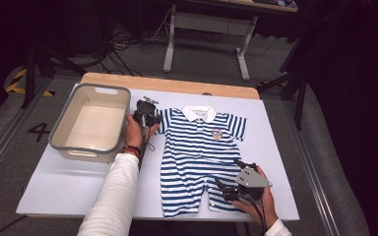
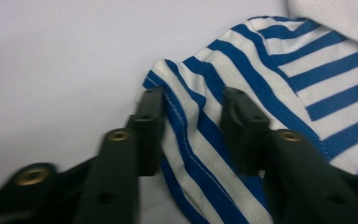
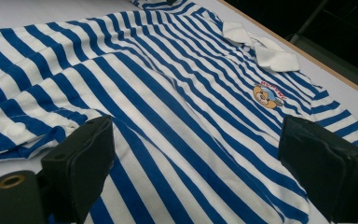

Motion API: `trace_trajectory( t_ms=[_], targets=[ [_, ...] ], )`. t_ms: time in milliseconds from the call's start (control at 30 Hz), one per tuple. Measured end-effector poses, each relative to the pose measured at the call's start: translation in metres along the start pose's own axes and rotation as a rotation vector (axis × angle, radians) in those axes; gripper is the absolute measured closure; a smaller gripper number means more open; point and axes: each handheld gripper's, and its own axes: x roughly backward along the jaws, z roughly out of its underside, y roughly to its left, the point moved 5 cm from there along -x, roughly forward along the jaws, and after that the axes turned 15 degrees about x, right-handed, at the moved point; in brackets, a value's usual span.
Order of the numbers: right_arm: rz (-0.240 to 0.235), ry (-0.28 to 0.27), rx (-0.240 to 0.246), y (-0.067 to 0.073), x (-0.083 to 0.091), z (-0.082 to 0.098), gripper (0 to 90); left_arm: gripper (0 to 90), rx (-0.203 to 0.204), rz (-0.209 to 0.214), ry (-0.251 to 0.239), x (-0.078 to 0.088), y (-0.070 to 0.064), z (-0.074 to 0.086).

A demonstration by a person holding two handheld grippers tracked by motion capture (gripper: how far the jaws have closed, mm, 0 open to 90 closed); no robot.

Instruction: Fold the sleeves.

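One striped romper (image 1: pixel 197 157), blue and white with one white collar (image 1: pixel 200 112) and one chest badge (image 1: pixel 217 133), lies flat on the white table (image 1: pixel 64 187). One grey tub (image 1: pixel 90 123) stands at the table's left. Two grippers: left gripper (image 2: pixel 193 123), jaws narrowed with the romper's sleeve (image 2: pixel 200 121) between them, cloth bunched; right gripper (image 3: pixel 191 154), jaws wide over the romper's leg.

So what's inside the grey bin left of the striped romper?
Nothing shows in the grey bin: its pale floor lies bare in the high view. The strip just behind its near wall is hidden from that view.
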Motion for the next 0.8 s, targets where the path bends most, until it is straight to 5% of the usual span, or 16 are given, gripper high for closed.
trace_trajectory(
  t_ms=[133, 367, 800],
  targets=[
    [0.007, 0.021, 0.013, 0.001, -0.001, 0.0, 12.4, 85.9, -0.013, 0.013, -0.001, 0.0, -0.002, 0.001],
    [0.017, 0.023, 0.006, -0.001, -0.001, 0.001, 12.7, 87.1, -0.014, 0.036, -0.037, 0.007, -0.008, -0.001],
    [0.02, 0.029, 0.003, -0.001, -0.001, 0.002, 12.6, 86.9, -0.115, 0.161, -0.094, 0.037, -0.05, -0.013]
  ],
)
